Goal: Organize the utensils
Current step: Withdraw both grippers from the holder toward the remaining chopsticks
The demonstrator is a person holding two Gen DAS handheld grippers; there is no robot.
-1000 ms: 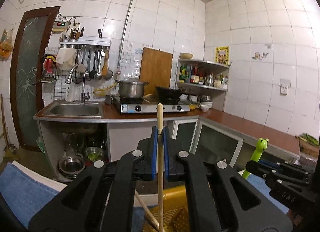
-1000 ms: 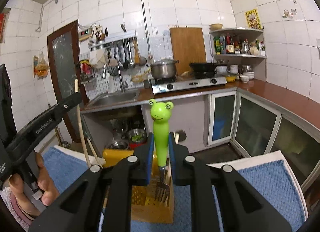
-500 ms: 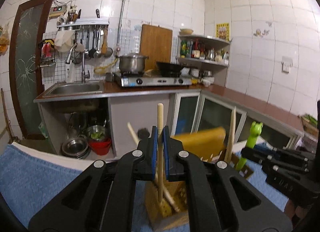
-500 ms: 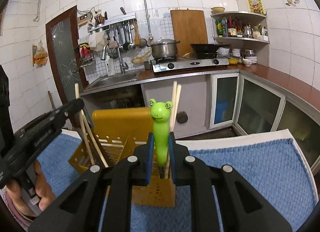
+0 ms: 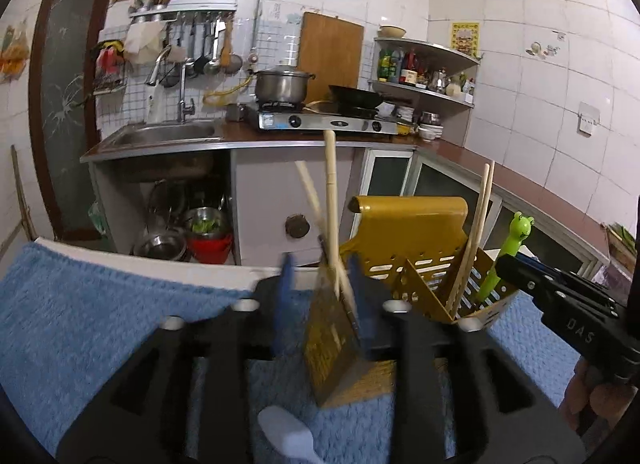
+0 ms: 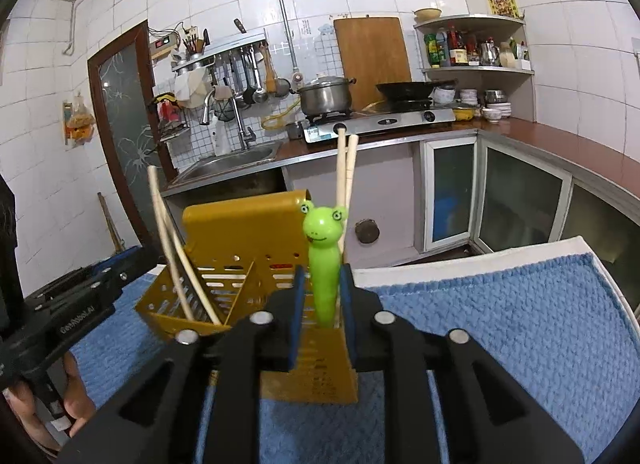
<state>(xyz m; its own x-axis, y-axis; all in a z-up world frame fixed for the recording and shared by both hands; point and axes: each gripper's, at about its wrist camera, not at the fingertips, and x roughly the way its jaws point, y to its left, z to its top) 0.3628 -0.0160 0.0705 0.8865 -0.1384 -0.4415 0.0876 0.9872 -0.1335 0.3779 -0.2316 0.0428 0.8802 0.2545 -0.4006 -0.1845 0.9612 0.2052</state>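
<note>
Both claws, lowered, are spreading off chopstick and frog fork above blue towel.

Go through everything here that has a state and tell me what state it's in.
left gripper: jaws opening, chopstick between them
right gripper: jaws opening, frog fork between them
chopstick: standing in holder
frog fork: upright in holder
utensil holder: upright on towel
pot: lid on

Blue towel covers the near surface. Behind: steel sink with tap, gas stove holding lidded pot and black wok. Wooden board leans on tiled wall. Corner shelf holds bottles. Bowls under sink.
</note>
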